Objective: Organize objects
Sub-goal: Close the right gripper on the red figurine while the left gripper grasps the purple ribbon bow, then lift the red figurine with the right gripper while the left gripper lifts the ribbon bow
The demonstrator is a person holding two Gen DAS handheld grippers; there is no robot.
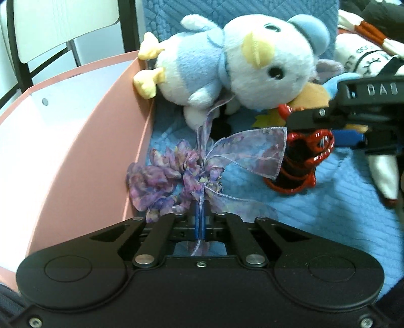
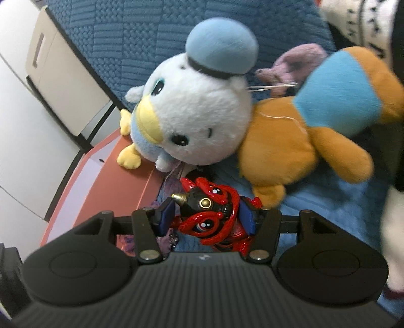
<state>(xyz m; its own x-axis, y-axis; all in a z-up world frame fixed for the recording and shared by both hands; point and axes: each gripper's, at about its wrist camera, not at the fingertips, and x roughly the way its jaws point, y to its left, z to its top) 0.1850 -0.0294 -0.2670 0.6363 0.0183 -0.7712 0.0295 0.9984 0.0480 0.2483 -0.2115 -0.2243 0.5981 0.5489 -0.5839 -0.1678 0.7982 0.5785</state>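
My left gripper (image 1: 200, 219) is shut on the thin ribbon of a purple fabric flower bow (image 1: 176, 174) that lies on the blue quilt beside a pink box (image 1: 75, 141). My right gripper (image 2: 205, 214) has its blue pads (image 2: 165, 214) around a red and black toy figure (image 2: 212, 214), shut on it; the right gripper (image 1: 325, 126) and the figure (image 1: 300, 161) also show in the left wrist view. A white and blue duck plush (image 1: 227, 68) lies against the box's far corner; it also shows in the right wrist view (image 2: 199, 113).
An orange and blue plush (image 2: 310, 131) lies next to the duck. A purple knit item (image 2: 298, 63) and a white patterned plush (image 1: 363, 58) lie behind. The blue quilt (image 1: 328, 214) covers the seat. A white chair (image 1: 63, 22) stands beyond the pink box.
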